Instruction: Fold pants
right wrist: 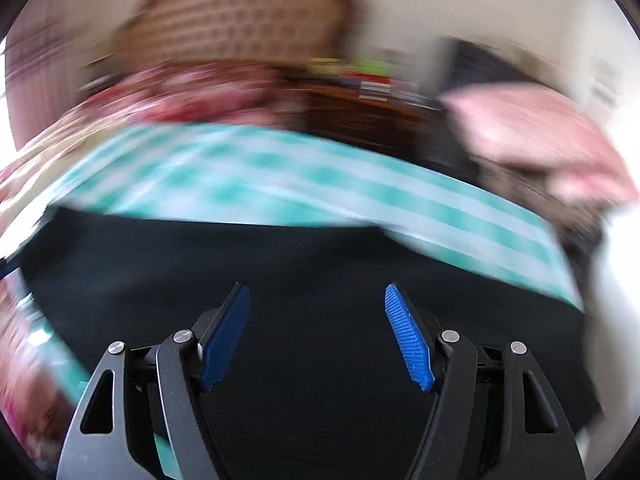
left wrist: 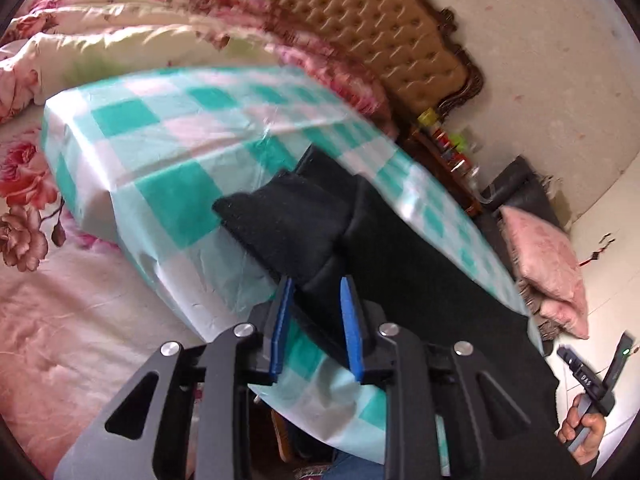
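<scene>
a bedroom: a bed with a tufted tan headboard [left wrist: 360, 28] and a pink floral bedspread [left wrist: 60, 300], and over part of it a teal and white checked sheet [left wrist: 160, 140]. on that sheet lie the black pants [left wrist: 420, 280], spread in a long dark band toward the lower right of the left wrist view, with one end bunched and lifted into a folded lump. the left gripper [left wrist: 318, 292] pinches that lifted fold, its blue pads [left wrist: 352, 320] pressing on the black cloth from both sides. at the lower right edge of the same view a hand [left wrist: 584, 436] holds the handle of the other tool. beyond the bed stand a dark shelf of small coloured bottles [left wrist: 444, 148] and a pink cushion [left wrist: 540, 264]. the right wrist view is heavily blurred; the right gripper [right wrist: 318, 300] hangs over the flat black fabric with its blue fingers [right wrist: 408, 340] spread well apart and nothing between them.
</scene>
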A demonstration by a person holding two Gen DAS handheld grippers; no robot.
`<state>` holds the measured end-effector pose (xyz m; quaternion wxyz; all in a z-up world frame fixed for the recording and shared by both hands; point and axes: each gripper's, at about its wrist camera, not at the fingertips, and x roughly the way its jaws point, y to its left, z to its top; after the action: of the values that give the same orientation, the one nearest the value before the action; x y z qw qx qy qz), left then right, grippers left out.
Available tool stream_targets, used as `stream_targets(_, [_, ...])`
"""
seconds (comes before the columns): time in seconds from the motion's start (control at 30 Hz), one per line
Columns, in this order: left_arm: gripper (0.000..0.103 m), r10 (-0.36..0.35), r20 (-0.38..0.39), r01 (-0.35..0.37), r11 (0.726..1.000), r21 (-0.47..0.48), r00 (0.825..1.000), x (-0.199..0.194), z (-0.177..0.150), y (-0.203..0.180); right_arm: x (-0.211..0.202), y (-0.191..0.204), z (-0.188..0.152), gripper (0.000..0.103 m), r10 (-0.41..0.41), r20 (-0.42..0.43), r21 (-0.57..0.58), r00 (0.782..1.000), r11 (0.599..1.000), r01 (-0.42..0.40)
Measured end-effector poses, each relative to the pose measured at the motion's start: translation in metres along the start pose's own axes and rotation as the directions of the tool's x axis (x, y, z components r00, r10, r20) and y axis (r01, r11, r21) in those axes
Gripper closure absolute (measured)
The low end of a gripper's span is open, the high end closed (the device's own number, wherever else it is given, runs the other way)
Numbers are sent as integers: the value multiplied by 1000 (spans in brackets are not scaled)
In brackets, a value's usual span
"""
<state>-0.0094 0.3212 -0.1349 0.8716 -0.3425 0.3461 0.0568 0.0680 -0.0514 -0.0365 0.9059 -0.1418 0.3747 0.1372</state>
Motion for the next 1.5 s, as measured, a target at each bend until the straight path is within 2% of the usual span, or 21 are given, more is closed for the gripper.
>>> stream_targets(0.07, [79,-14,2,14,1000,3,1000,4,3,1,19,45,18,38,72,-16,-87,997,994,-73])
stream_targets(0.17, [85,-12,9,12,999,34,1000,8,9,-2,55,112,40,38,184,-109,-170,977,965,-200])
stream_targets(0.27, [86,1,56,-8,993,114,998,3,17,-18,71,160,55,38,206,-90,-249,974,943,-222])
stream_targets(0.33, [86,26,32,-29,994,101,999,10,20,-15,79,180,65,38,206,-94,-254,974,941,-224])
stream_targets(0.4, [76,25,-17,-24,998,52,1000,24,19,-1,88,197,77,38,253,-115,-204,960,940,-273])
stream_targets(0.47, [51,-15,15,15,1000,-13,1000,18,15,12,99,208,87,38,283,-122,-194,951,933,-303])
stream_targets(0.5, [48,-45,27,46,998,-43,999,14,13,18,105,217,90,38,282,-122,-207,952,931,-302])
stream_targets(0.6, [47,-73,25,76,991,-112,997,10,7,31,129,236,93,39,247,-137,-258,959,926,-276])
stream_targets(0.73, [48,-184,15,183,960,-211,983,17,-3,45,153,238,82,39,197,-160,-257,967,938,-233])
stream_targets(0.87, [48,-247,-13,236,940,-248,969,30,-7,40,154,244,82,38,164,-152,-290,975,935,-203])
stream_targets(1.07, [48,-231,-3,222,942,-253,973,38,-7,34,142,226,84,39,185,-127,-214,975,954,-209])
stream_targets(1.2, [48,-235,20,232,936,-266,972,39,-8,37,137,203,79,39,80,-129,-175,988,979,-102])
stream_targets(1.27, [48,-236,26,234,933,-273,971,39,-7,38,142,197,76,38,32,-140,-193,990,980,-59])
stream_targets(1.4, [48,-199,52,206,935,-287,979,33,-3,42,145,191,72,35,31,-134,-199,990,978,-58])
stream_targets(1.5, [52,-174,59,183,938,-293,983,32,3,45,146,191,71,33,27,-124,-200,992,978,-51])
